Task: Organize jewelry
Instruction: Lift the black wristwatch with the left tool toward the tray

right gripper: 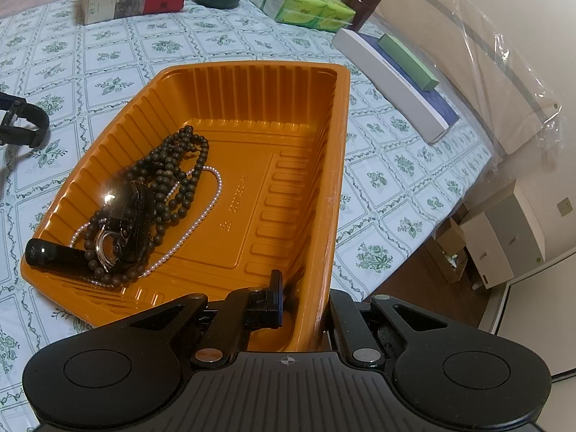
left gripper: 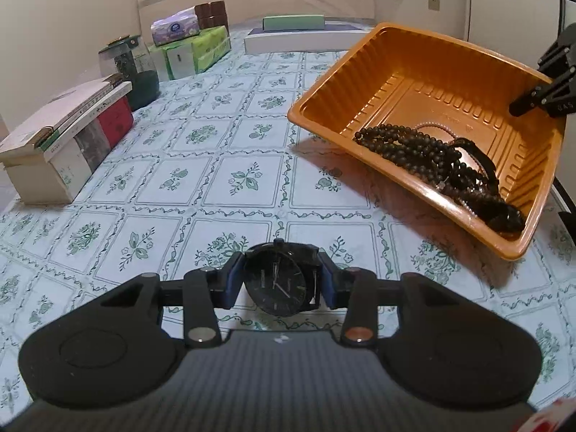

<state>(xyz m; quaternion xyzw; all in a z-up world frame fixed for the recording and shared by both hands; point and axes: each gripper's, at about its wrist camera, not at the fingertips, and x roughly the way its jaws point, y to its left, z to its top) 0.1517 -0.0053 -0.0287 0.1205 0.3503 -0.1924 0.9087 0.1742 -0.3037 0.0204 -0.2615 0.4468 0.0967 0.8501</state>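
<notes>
My left gripper (left gripper: 280,282) is shut on a black wristwatch (left gripper: 279,282), held face-up just above the tablecloth, short of the orange tray (left gripper: 324,108). The tray is tilted, one side lifted. My right gripper (right gripper: 304,302) is shut on the tray's near wall (right gripper: 324,252), one finger inside and one outside; it shows at the tray's far right in the left wrist view (left gripper: 536,97). In the tray lie a dark bead necklace (right gripper: 180,165), a small pearl strand (right gripper: 201,216) and a black watch (right gripper: 122,230). The watch band held by the left gripper shows at the right wrist view's left edge (right gripper: 25,122).
Books (left gripper: 64,133), a green-lidded jar (left gripper: 133,68), tissue packs (left gripper: 194,46), brown boxes (left gripper: 212,12) and flat white and green boxes (left gripper: 295,32) line the far edge of the flower-patterned table. The table's edge and floor lie to the right of the tray (right gripper: 432,280).
</notes>
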